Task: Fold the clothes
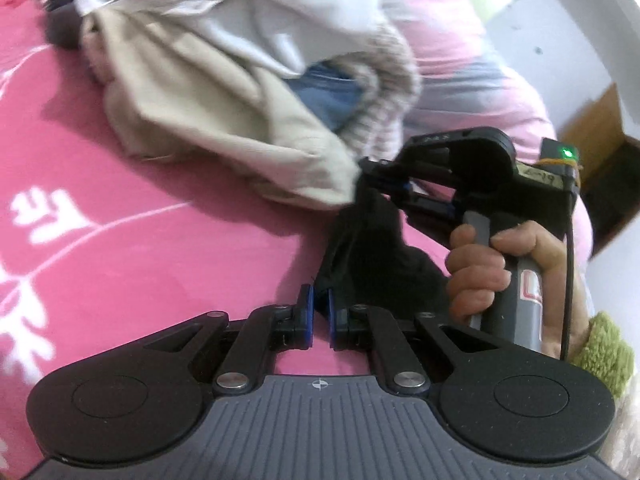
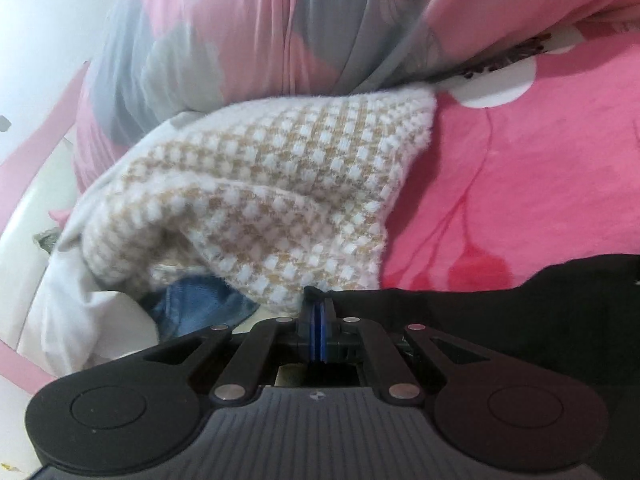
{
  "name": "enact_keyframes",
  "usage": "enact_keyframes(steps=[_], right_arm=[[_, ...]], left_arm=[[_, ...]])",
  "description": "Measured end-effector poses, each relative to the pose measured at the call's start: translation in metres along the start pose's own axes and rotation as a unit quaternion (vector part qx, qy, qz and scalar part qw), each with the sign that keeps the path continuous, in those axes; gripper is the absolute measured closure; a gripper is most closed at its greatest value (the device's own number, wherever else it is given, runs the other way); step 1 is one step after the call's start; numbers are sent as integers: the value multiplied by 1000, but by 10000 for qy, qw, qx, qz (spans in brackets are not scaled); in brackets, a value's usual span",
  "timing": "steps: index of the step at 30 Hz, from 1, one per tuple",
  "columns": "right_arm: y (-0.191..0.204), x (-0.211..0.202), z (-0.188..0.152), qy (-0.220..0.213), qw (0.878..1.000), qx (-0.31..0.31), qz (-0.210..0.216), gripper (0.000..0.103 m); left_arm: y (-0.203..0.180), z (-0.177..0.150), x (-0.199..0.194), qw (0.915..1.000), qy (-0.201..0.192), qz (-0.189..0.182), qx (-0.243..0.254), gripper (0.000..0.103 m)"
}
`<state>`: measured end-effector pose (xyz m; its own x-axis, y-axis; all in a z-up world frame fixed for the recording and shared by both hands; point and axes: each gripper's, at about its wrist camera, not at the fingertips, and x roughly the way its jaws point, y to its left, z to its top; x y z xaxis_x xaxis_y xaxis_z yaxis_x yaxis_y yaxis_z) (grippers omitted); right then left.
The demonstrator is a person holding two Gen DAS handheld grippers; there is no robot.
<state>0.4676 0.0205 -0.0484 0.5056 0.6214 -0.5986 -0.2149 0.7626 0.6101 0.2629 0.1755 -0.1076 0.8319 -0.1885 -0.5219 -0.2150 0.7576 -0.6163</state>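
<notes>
A black garment (image 1: 362, 248) hangs stretched between the two tongs above a pink bed sheet (image 1: 120, 240), just in front of a heap of unfolded clothes. In that heap, a beige garment (image 1: 208, 120) lies nearest the black cloth, with a white-and-tan checked knit (image 2: 280, 184) and a scrap of blue denim (image 2: 200, 304) beside it, and a pink-and-grey quilt (image 2: 260, 32) is bunched behind it.

The left tongs (image 1: 319, 312) have their blue pads nearly together and pinch one edge of the black garment, though a narrow slit shows between the pads lower down. The right tongs (image 2: 317, 320) are pressed fully together on another edge, and the cloth drapes away to the right of them. The left wrist view also shows the right tongs from the side, held by a hand (image 1: 492, 264) in a green fuzzy cuff, biting the cloth next to the beige garment.

The black fabric looks thin, limp and light. It sags between the two grips and holds no shape of its own, so it will likely fold wherever it is unsupported. It seems neither fragile nor slippery, yet a shallow pinch could slide off a single layer. The soundest hold is probably at corners or along a hem or seam, where the cloth is doubled, with the two grips well apart so the edge stays taut.
</notes>
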Motion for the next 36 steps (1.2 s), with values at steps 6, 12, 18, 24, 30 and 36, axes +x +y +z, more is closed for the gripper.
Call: enact_keyframes(steps=[6,12,18,24,30,36], right_arm=[[-10,-16,-2,-277,9993,232,21,101],[-16,-13,1,-143,9988,397,246,99],[0,-11,9,-282,9993,-259,20,91],[0,-39,22,-750,9954,-594,-25,60],[-6,-103,19,-847,9933,-770,130,62],[10,-141,-64,-81,9600,-2709,-707,69]], left_arm=[[15,6,2,9994,15,224,-266,103],[16,6,0,9994,-78,243,-247,103],[9,8,-1,9993,-268,262,32,103],[0,6,6,9990,-170,161,392,82],[-8,2,18,9960,-138,360,810,81],[0,5,28,9972,-56,466,580,101]])
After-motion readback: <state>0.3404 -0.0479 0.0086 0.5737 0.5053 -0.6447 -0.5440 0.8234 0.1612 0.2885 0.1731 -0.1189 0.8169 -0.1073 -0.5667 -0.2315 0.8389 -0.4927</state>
